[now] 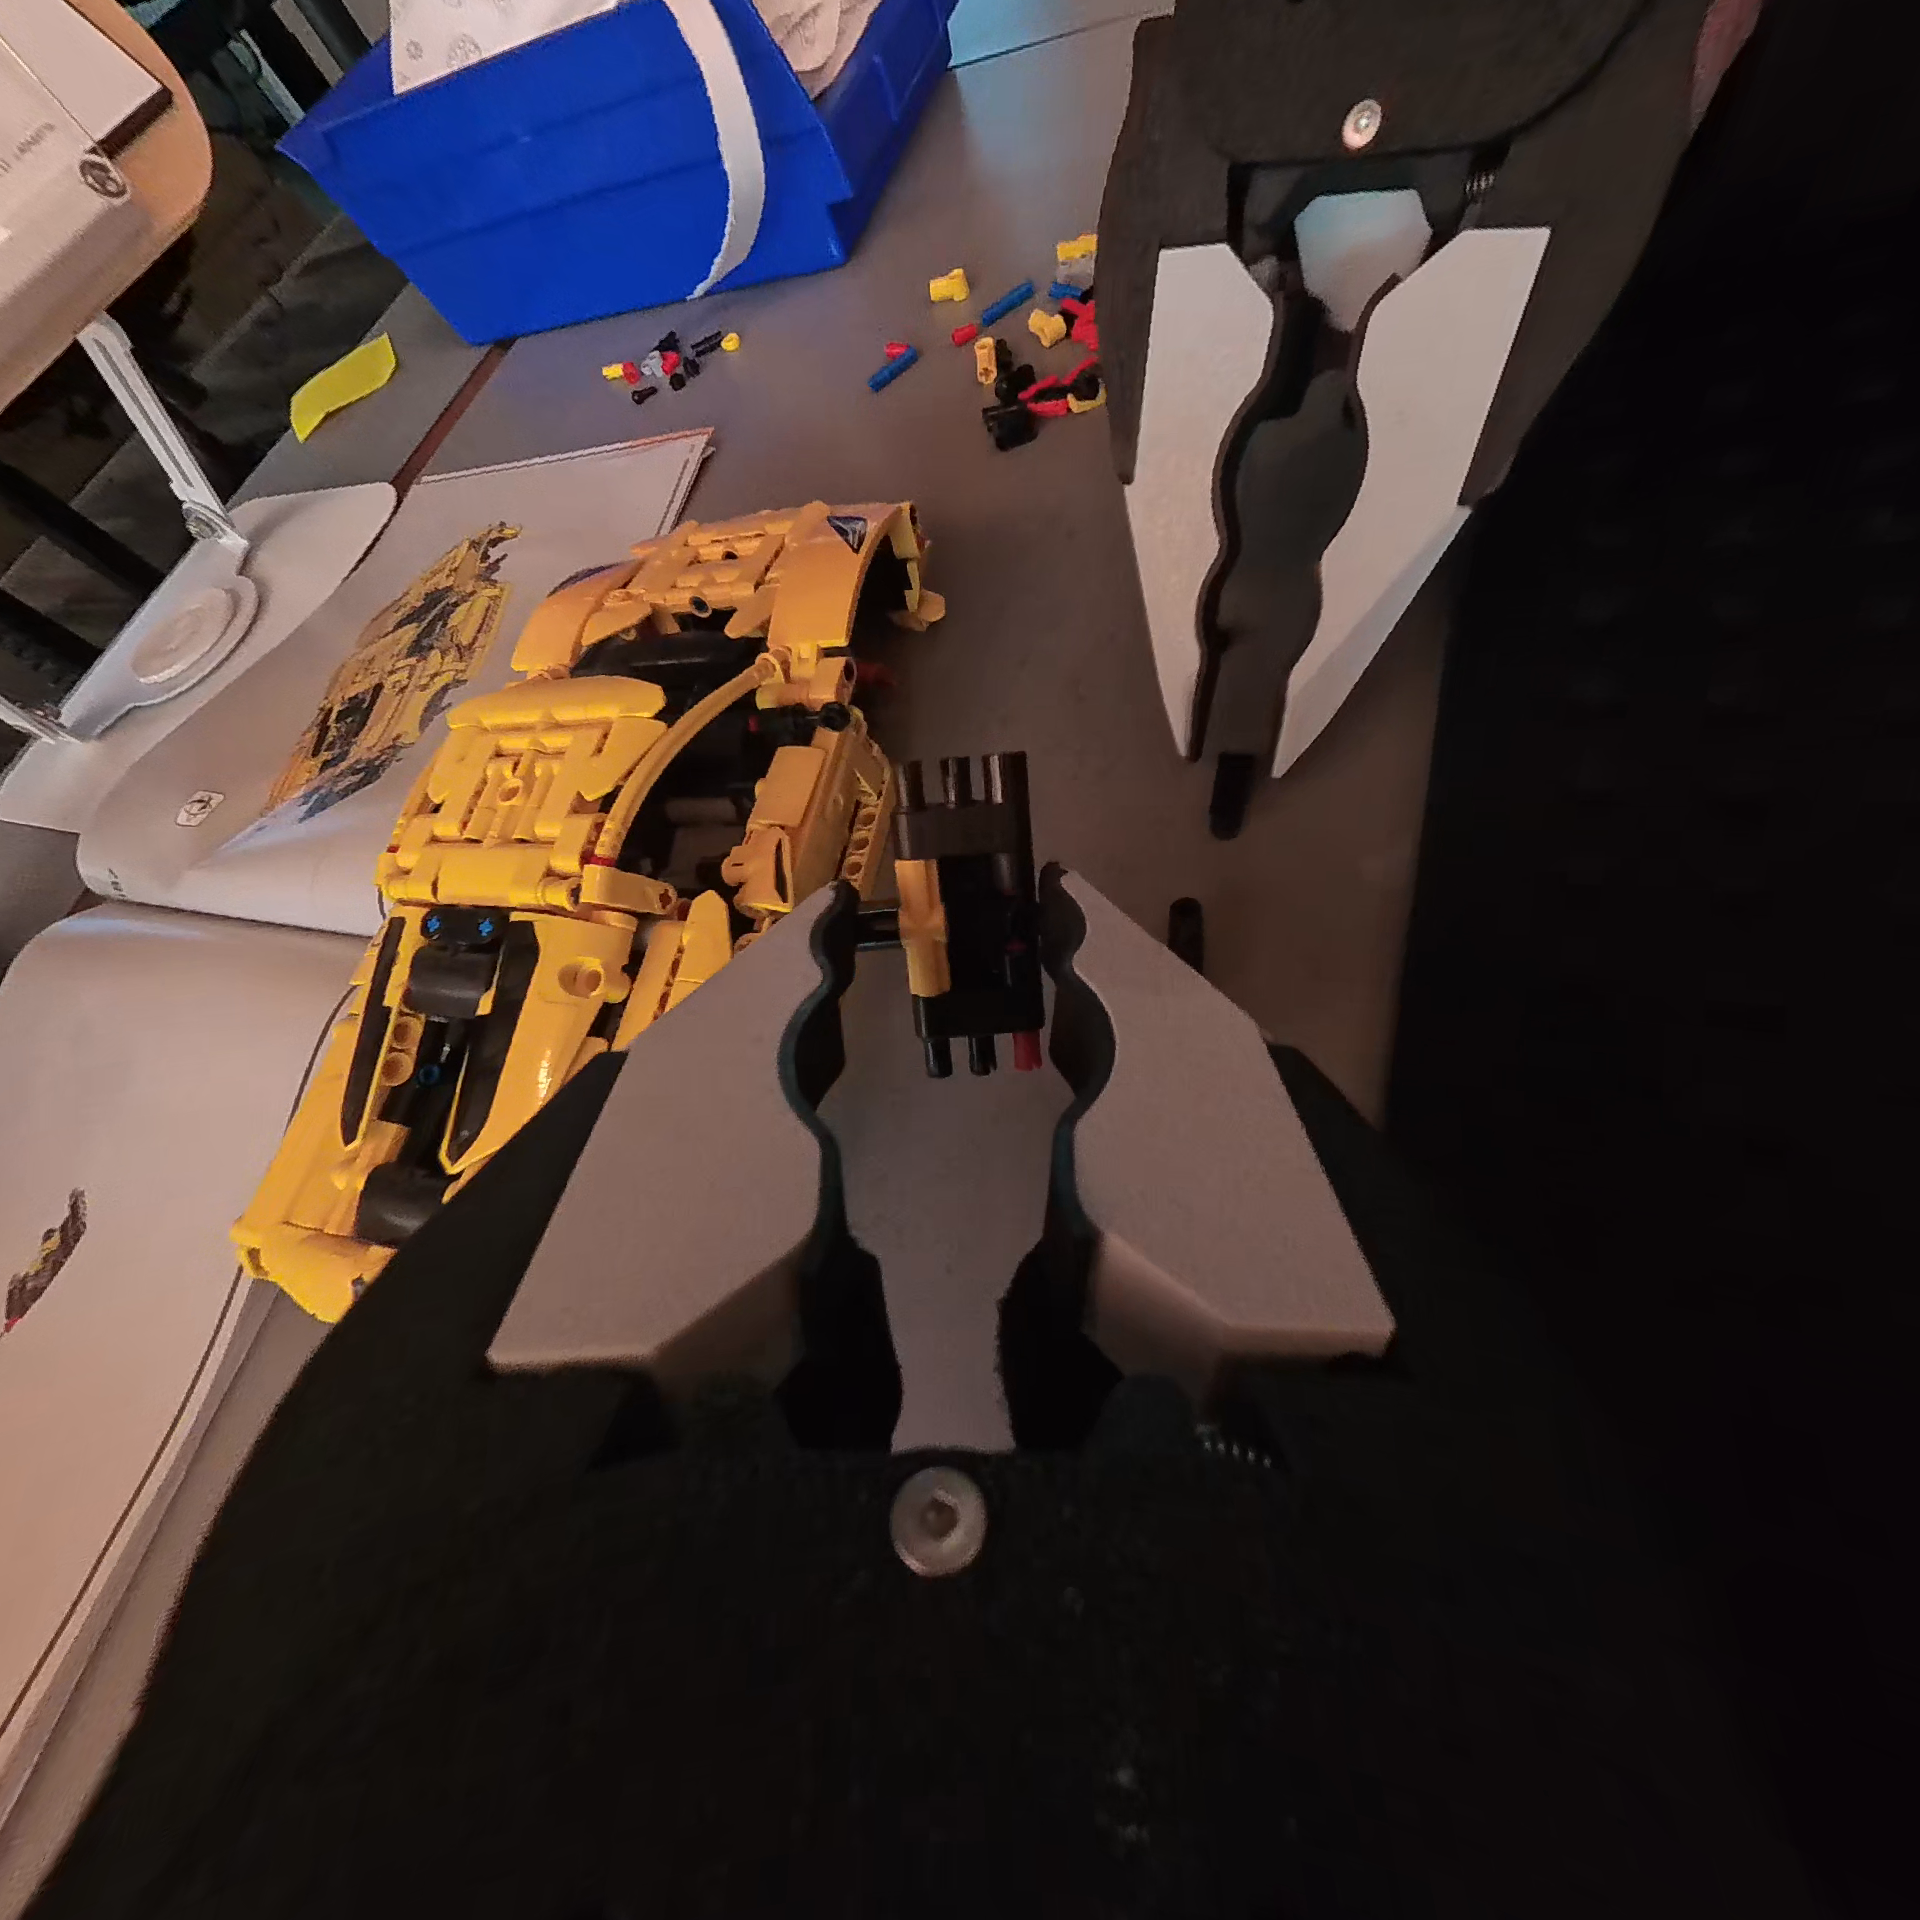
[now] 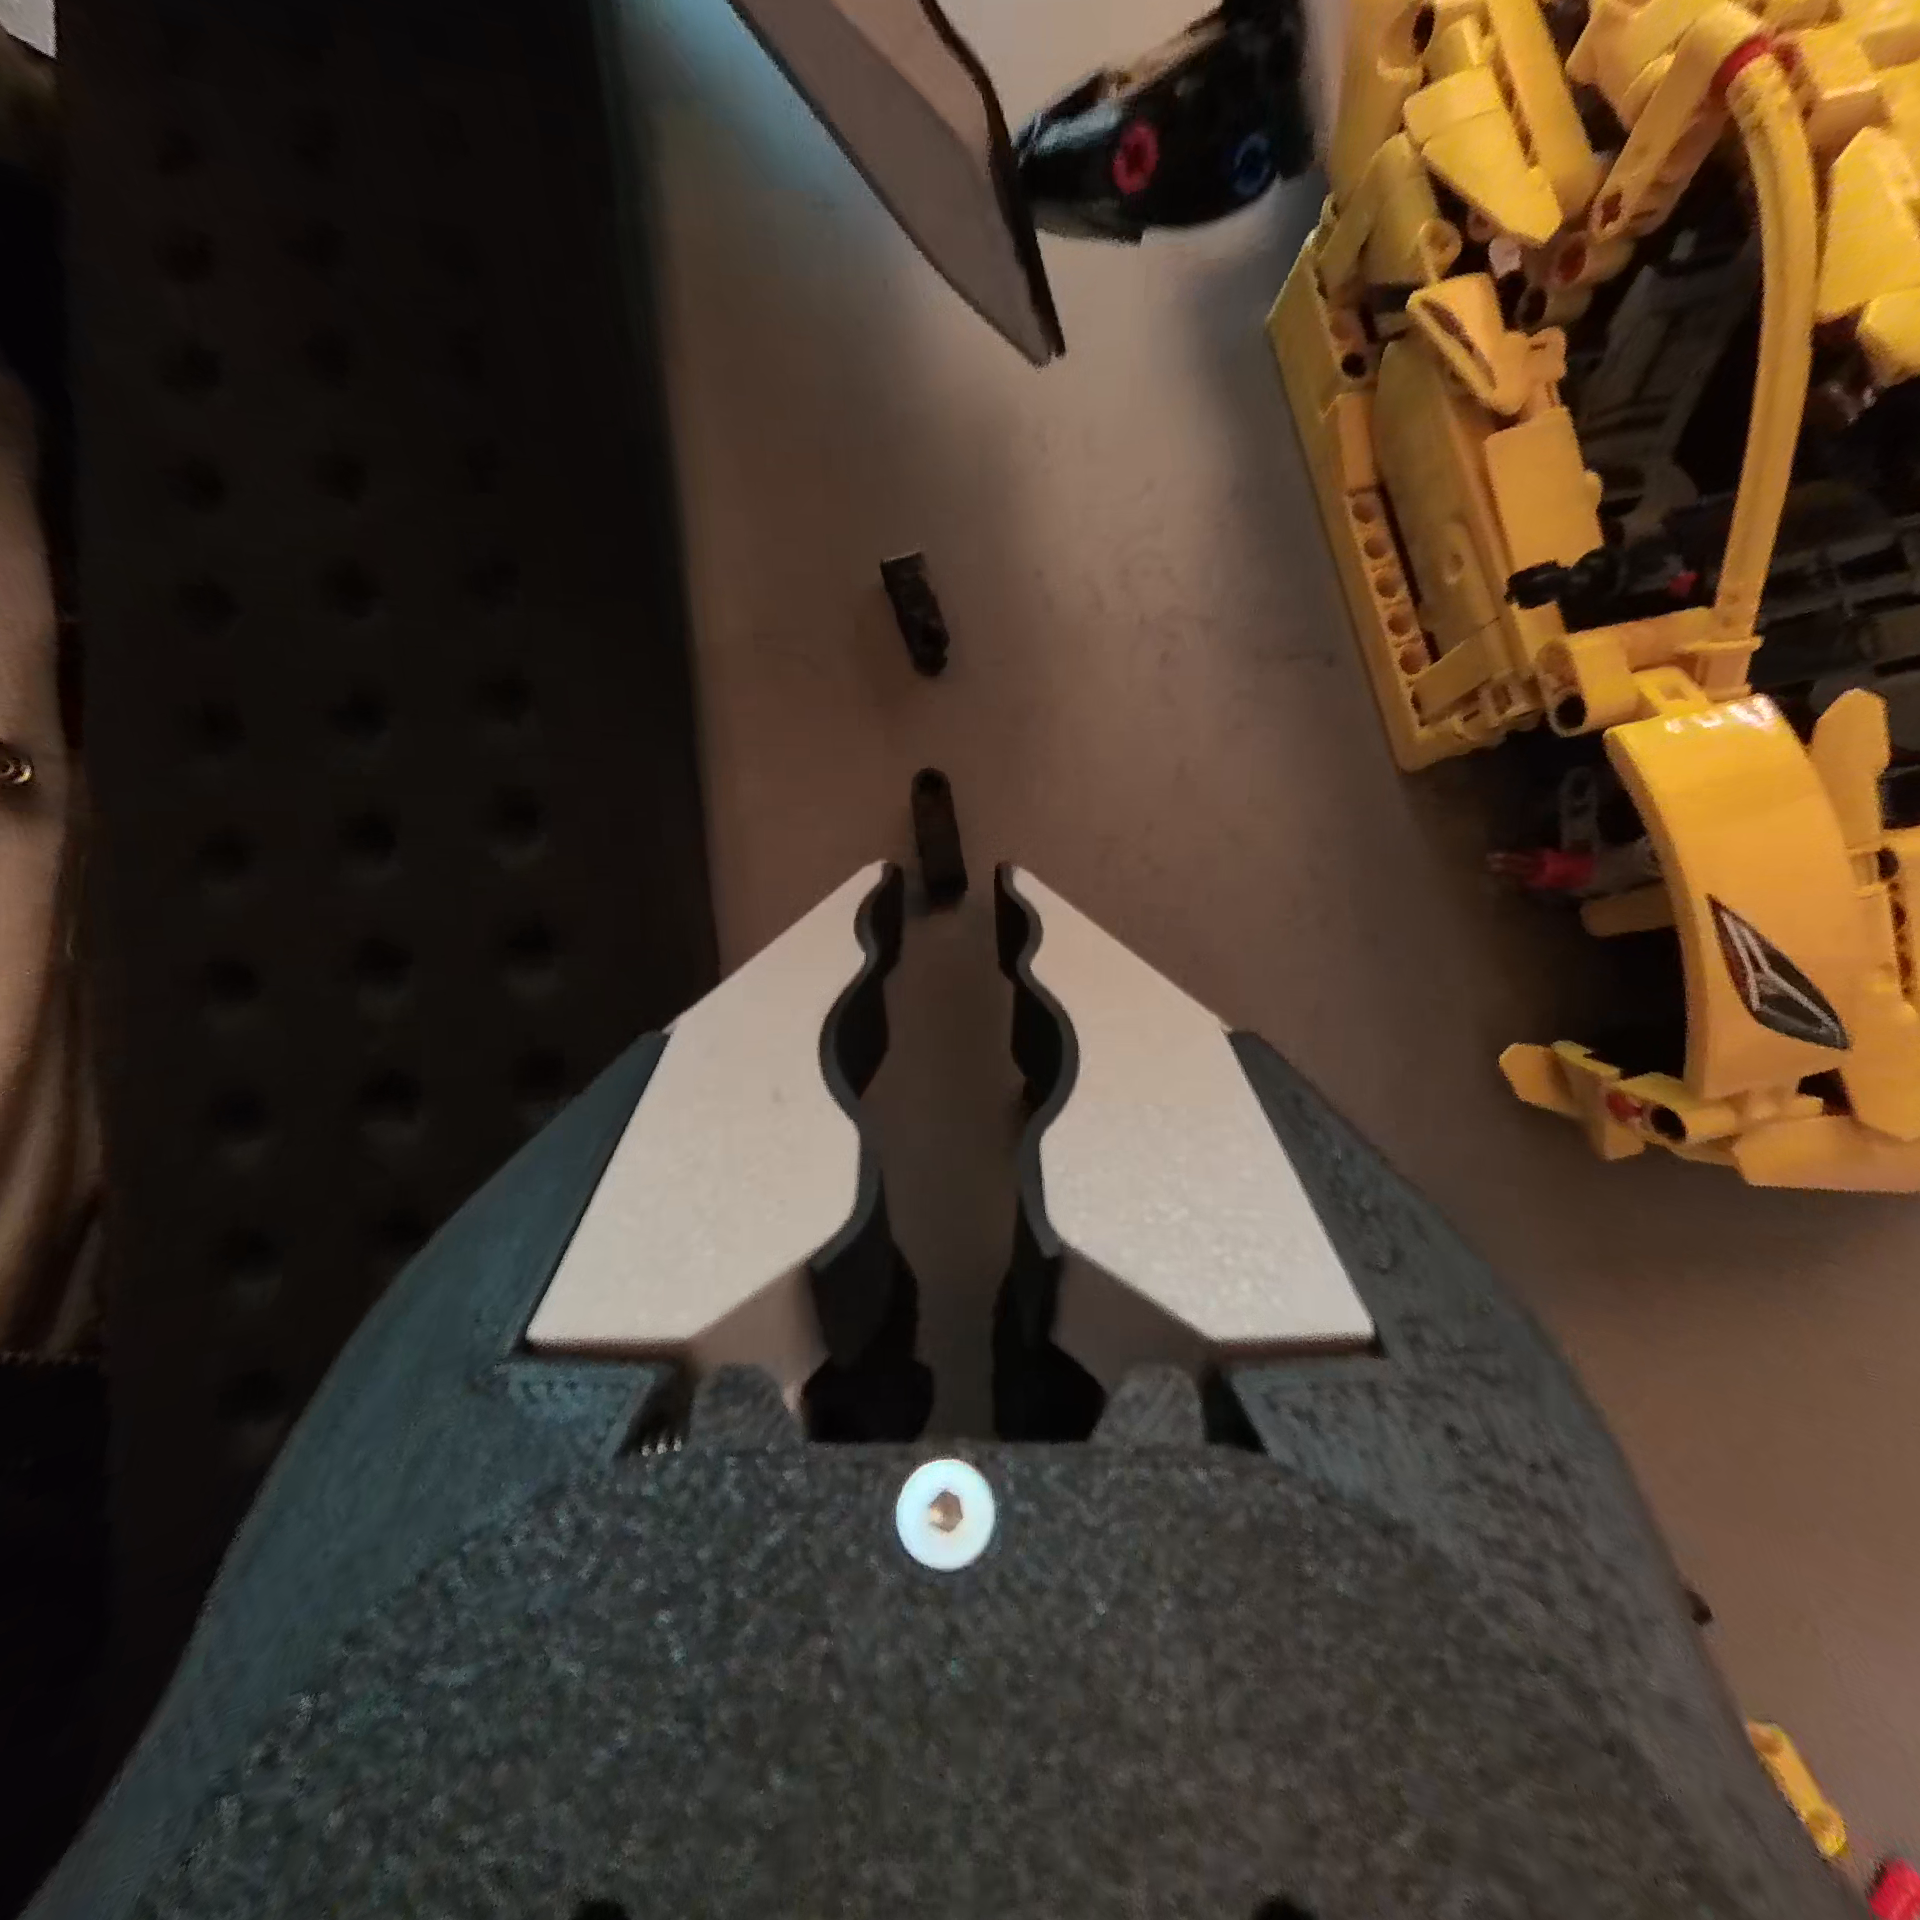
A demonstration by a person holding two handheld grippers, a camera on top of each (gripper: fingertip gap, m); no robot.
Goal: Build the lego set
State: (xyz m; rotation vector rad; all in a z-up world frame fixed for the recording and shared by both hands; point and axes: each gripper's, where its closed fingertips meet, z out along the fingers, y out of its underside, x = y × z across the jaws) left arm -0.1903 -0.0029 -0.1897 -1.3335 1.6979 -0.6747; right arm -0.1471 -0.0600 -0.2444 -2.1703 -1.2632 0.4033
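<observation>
A yellow lego car (image 1: 582,883) lies on the grey table (image 1: 1039,644); it also shows in the right wrist view (image 2: 1610,520). My left gripper (image 1: 945,894) is shut on a black and yellow sub-assembly (image 1: 971,914) right beside the car's side. That assembly looks blurred in the right wrist view (image 2: 1153,145). My right gripper (image 2: 945,873) holds a small black pin (image 2: 935,831) between its tips, jaws nearly closed. The right gripper also shows in the left wrist view (image 1: 1236,769). A second black pin (image 2: 914,613) lies loose on the table just ahead.
Loose red, blue, yellow and black pieces (image 1: 1018,343) lie scattered at the far side. A blue bin (image 1: 582,177) stands behind them. An open instruction booklet (image 1: 416,665) lies under and left of the car. A dark perforated mat (image 2: 364,623) borders the table. Across from one pair of fingers to the other is roughly 9 centimeters.
</observation>
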